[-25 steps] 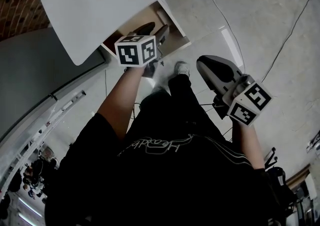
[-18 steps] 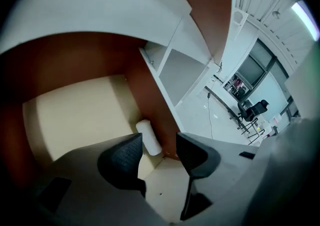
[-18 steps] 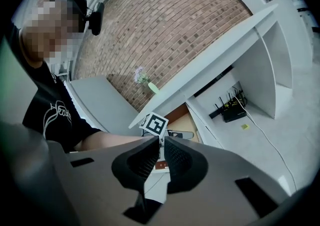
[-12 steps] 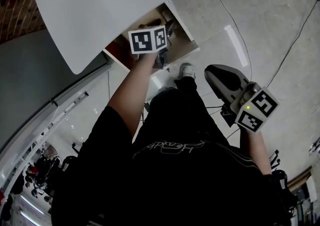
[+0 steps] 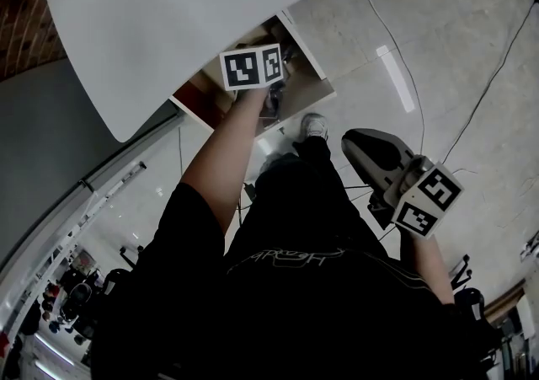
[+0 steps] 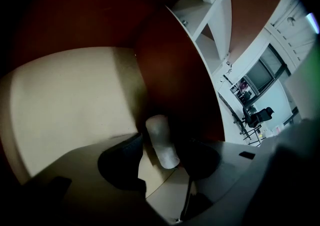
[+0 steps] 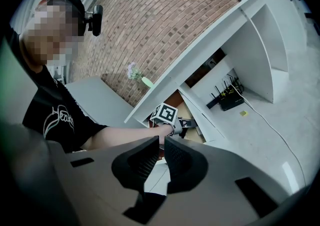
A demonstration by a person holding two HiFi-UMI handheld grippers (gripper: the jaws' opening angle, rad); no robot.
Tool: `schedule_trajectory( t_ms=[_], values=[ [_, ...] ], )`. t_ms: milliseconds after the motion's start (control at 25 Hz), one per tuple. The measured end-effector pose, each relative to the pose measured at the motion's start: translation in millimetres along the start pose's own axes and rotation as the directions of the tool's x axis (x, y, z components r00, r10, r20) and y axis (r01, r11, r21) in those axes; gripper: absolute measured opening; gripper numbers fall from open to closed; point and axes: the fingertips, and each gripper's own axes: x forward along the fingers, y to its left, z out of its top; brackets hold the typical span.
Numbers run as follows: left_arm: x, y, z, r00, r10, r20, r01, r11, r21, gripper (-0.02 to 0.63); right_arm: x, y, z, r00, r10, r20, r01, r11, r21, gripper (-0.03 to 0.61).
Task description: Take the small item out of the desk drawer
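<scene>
The open drawer point(image 5: 310, 77) juts out from under the white desk point(image 5: 168, 8). My left gripper point(image 5: 285, 56) reaches into it, its marker cube over the drawer mouth. In the left gripper view, the small item point(image 6: 159, 132), a short pale cylinder, sits between the two dark jaws of the left gripper point(image 6: 160, 146), which press on both its sides above the beige drawer floor point(image 6: 65, 115). My right gripper point(image 5: 354, 138) hangs over the floor at the person's right side, away from the drawer. The right gripper point(image 7: 164, 146) has its jaws together with nothing between them.
The drawer's back wall point(image 6: 170, 69) is red-brown. A black router point(image 7: 231, 97) stands on the floor under the desk, with a cable point(image 5: 404, 58) running across the tiles. The person's shoe point(image 5: 314, 125) is just below the drawer front. A brick wall point(image 7: 165, 14) rises behind the desk.
The left gripper has moved up and forward into the drawer. The right gripper has drifted slightly down and stayed shut.
</scene>
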Motion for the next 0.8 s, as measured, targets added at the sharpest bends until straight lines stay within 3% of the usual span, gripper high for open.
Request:
schedule_trajectory(
  t_ms=[480, 560, 800],
  values=[
    [5, 3, -3, 1.000, 0.018, 0.024, -0.018, 1.000, -0.001, 0.202, -1, -3, 4, 0.999, -0.002, 0.043, 0.000, 0.999, 0.047, 0.058],
    [6, 1, -4, 1.000, 0.004, 0.014, -0.004, 1.000, -0.005, 0.166, -1, -2, 6, 0.999, -0.004, 0.051, 0.001, 0.999, 0.044, 0.058],
    [6, -2, -4, 1.000, 0.001, 0.010, -0.001, 1.000, -0.004, 0.161, -5, -3, 14, 0.997, -0.012, 0.076, 0.009, 0.999, 0.040, 0.058]
  ],
)
